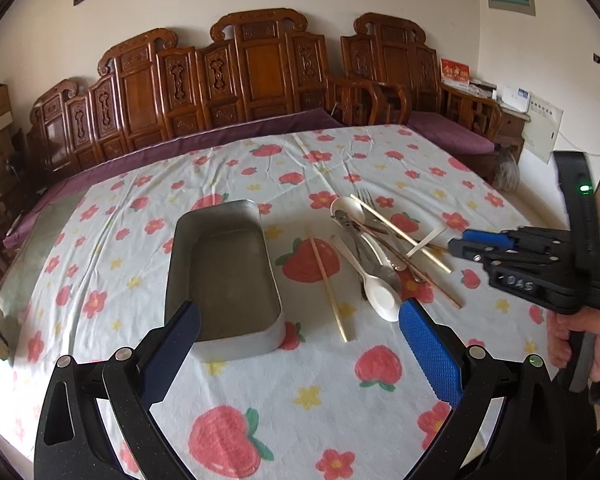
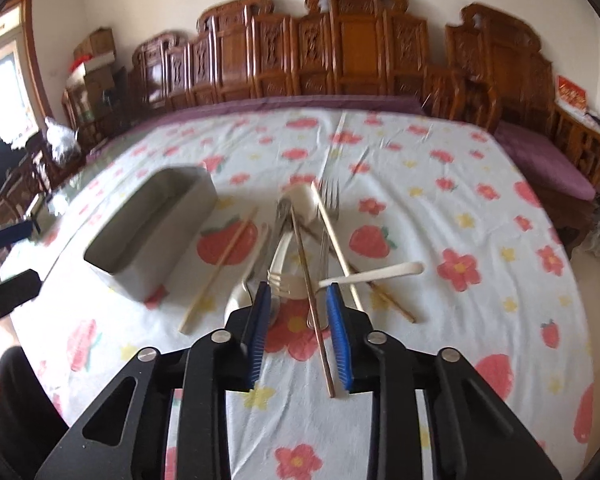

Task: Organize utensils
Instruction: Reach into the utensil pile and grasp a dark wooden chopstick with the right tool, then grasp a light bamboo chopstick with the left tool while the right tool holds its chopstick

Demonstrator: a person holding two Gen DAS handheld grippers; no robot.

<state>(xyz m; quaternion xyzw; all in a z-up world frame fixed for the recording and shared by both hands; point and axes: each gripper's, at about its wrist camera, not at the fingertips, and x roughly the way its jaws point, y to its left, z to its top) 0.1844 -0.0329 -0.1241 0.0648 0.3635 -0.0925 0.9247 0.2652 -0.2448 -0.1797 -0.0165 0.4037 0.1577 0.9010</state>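
An empty metal tray [image 1: 240, 346] lies on the flowered tablecloth, and my left gripper [image 1: 300, 312] is open above its near end, holding nothing. Right of the tray lies a lone chopstick [image 1: 328, 284], then a pile of utensils: white spoons [image 1: 384, 296], a fork [image 1: 368, 200] and more chopsticks [image 1: 400, 232]. My right gripper [image 2: 298, 290] hangs low over the near end of that pile. Its blue pads [image 2: 340, 332] stand apart, with a brown chopstick [image 2: 308, 280] and metal handles between them, not pressed. A white spoon handle [image 2: 372, 274] crosses just beyond its tips. From the left wrist, the right gripper [image 1: 458, 246] shows at the pile's right side.
The table [image 1: 308, 396] is round and covered by the strawberry-and-flower cloth. Carved wooden benches [image 1: 260, 68] with purple cushions line the far side. A person's hand [image 1: 580, 340] holds the right gripper's handle. The tray [image 2: 160, 248] sits left of the pile in the right wrist view.
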